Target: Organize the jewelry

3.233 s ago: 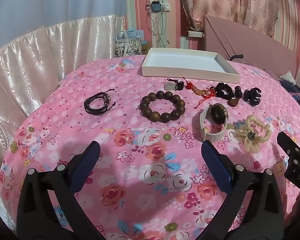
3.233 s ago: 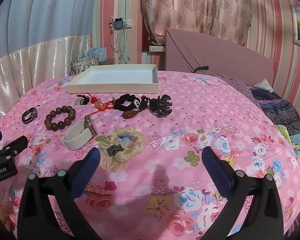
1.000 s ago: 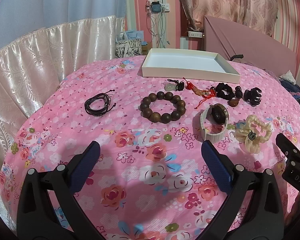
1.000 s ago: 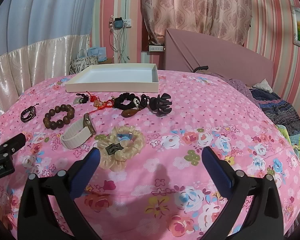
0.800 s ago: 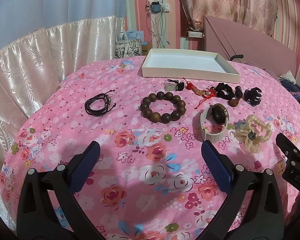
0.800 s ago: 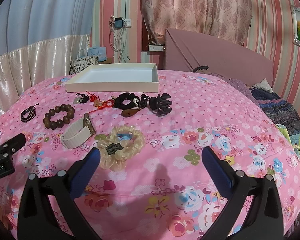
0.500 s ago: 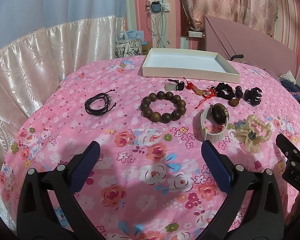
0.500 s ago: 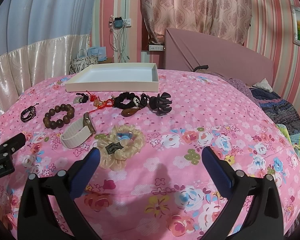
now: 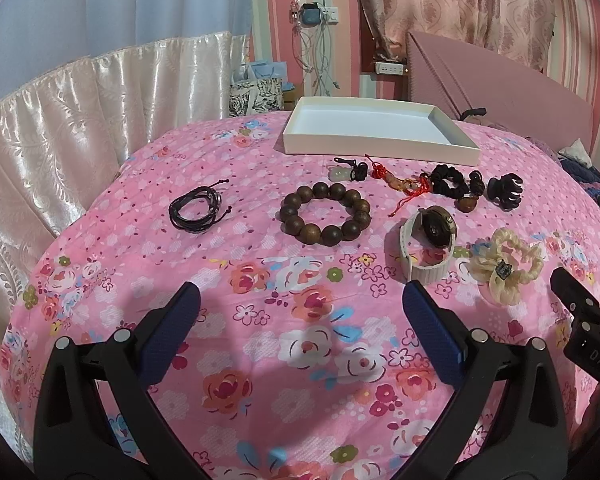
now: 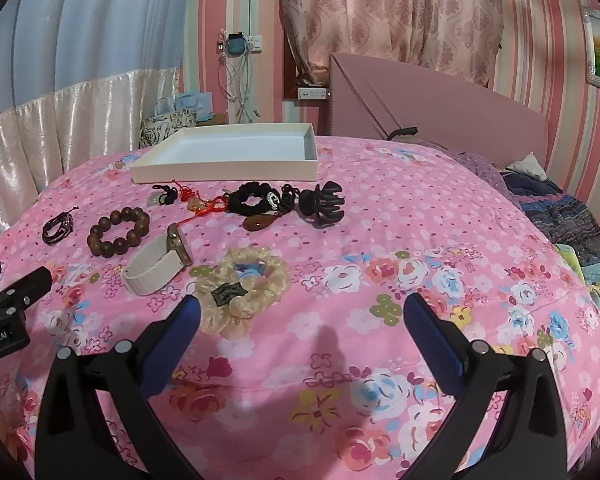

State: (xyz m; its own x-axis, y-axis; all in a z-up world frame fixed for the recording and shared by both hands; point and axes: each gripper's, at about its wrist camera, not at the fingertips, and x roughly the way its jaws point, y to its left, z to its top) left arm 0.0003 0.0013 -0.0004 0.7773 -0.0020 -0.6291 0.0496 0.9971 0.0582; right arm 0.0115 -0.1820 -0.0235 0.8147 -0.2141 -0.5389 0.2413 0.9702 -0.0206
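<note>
Both tools, left tool [image 9: 300, 312] and right tool [image 10: 300, 314], gape empty over bare bedspread [image 9: 260, 360]; tray [image 9: 380, 148] probably empty.

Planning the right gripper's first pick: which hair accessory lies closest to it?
The cream scrunchie, just ahead of the right gripper. The black scrunchie and black claw clip lie farther back, near the tray.

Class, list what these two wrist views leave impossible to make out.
- Watch dial: right wrist view shows it edge-on; left wrist view shows only its back.
- Black tag on the cream scrunchie: print too small in both views.
- Right gripper in the left wrist view: cut off by the right edge.
</note>
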